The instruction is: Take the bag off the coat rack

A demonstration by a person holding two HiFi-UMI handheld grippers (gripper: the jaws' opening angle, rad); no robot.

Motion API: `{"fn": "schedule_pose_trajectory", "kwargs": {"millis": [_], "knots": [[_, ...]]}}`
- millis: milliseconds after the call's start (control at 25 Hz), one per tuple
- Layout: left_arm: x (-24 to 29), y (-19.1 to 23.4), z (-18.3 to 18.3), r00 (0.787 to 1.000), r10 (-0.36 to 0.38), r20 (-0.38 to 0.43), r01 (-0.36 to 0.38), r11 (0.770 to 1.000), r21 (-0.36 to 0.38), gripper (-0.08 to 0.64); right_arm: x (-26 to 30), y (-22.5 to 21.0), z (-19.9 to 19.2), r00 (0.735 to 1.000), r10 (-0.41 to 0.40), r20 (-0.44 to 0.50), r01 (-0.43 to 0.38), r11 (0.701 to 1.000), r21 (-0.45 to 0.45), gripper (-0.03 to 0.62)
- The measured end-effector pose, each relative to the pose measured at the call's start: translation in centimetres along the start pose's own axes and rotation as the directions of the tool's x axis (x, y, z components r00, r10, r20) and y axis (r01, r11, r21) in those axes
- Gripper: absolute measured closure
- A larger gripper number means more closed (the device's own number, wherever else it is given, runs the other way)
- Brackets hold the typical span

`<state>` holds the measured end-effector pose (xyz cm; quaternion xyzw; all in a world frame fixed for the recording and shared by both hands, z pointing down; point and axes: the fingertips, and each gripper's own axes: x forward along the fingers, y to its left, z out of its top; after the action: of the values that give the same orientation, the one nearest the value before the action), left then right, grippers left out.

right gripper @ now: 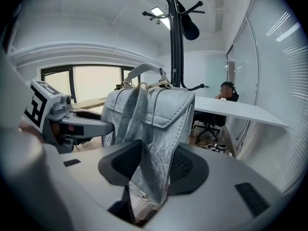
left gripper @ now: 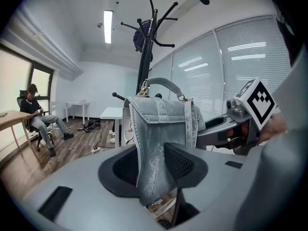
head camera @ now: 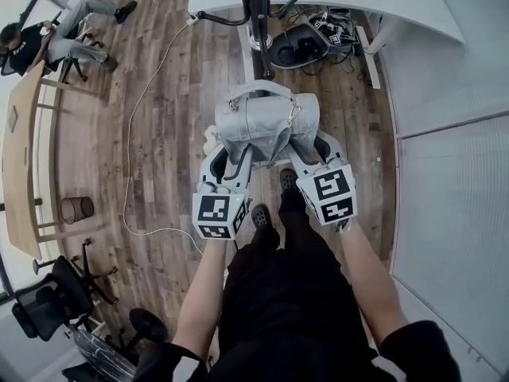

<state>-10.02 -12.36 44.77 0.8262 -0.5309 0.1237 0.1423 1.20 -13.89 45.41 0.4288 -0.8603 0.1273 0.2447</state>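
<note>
Two grippers share the load here. In the head view the left gripper [head camera: 231,164] sits at 7 o'clock of the grey bag [head camera: 266,126] and the right gripper [head camera: 306,159] at 5 o'clock. Each one's jaws are clamped on an end panel of the bag. Each gripper's own view shows the crinkled grey fabric pinched between the dark pads, with the flap and the curved top handle standing upright above them.

The bag hangs in the air between the tongs, over the wooden floor [head camera: 159,134]. The coat rack [head camera: 260,22] stands at 12 o'clock of it, just beyond the handle. In both gripper views the rack's pole rises behind the bag. No peg shows through the handle loop, so I judge that the bag is off its hook and the lifting step is all but done. A dark thing [left gripper: 143,35] hangs high on the rack, well above the bag and apart from it.

The next move, as I read it, is a steady pull toward 6 o'clock, away from the pole. It calls for both clamps to hold evenly so the bag does not tip. It also calls for enough room that the handle and the dangling metal fittings clear the rack's lower pegs.
</note>
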Motion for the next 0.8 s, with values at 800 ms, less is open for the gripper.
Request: {"fn": "schedule_pose_trajectory", "kwargs": {"millis": [800], "knots": [[-8.5, -0.9, -1.7, 0.998, -0.068, -0.015, 0.068, 0.997, 0.029, 0.408, -5.2, 7.4, -1.9, 0.999, -0.044, 0.016, 0.043, 0.999, 0.005, 0.42]]}}
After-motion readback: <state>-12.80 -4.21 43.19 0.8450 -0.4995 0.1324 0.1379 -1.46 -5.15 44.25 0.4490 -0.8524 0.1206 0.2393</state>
